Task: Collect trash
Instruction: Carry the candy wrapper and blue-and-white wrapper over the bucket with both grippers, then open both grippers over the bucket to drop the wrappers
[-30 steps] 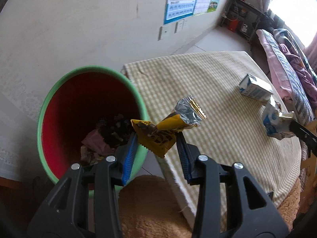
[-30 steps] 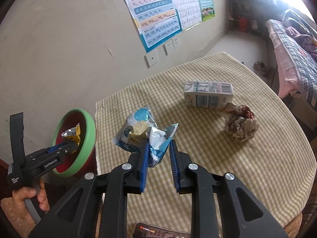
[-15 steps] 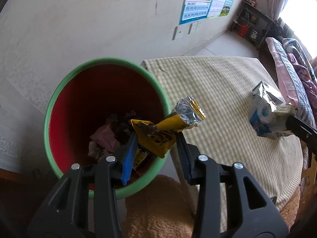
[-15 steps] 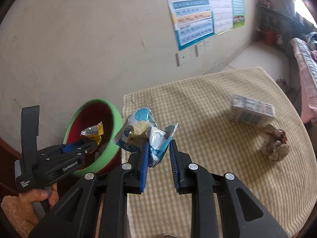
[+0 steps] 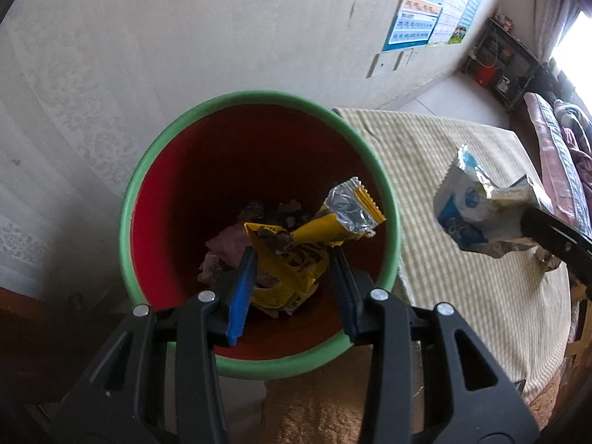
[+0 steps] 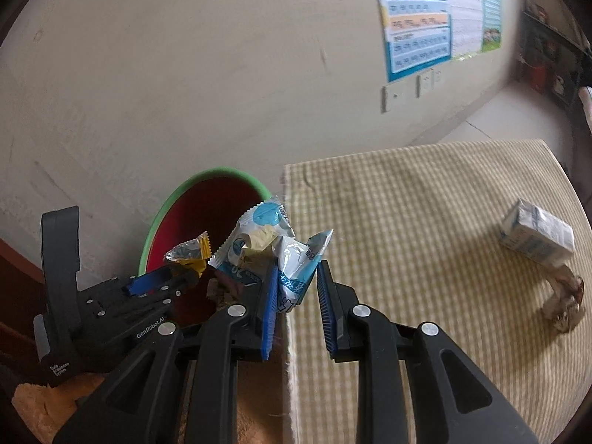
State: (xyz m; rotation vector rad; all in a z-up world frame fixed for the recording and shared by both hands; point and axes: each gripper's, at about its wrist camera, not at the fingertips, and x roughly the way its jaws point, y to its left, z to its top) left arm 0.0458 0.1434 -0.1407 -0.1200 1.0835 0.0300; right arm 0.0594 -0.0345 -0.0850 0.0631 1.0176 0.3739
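Left wrist view: the left gripper (image 5: 292,281) fingers pinch a yellow wrapper (image 5: 296,259) over the red bin (image 5: 259,364).

Right wrist view: the right gripper (image 6: 294,296) fingers pinch a blue-white wrapper (image 6: 292,259) beside the bin's right rim, at the worktop (image 6: 425,259) edge; a carton (image 6: 536,236) lies far right.

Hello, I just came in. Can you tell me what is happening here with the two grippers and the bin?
A person is collecting trash with a hand-held gripper in each hand. The left gripper holds a yellow wrapper over the open trash bin, which already has some litter at the bottom. The right gripper holds a blue and white wrapper near the bin's rim, at the edge of the checked tablecloth. A small carton and a crumpled paper ball lie on the table.
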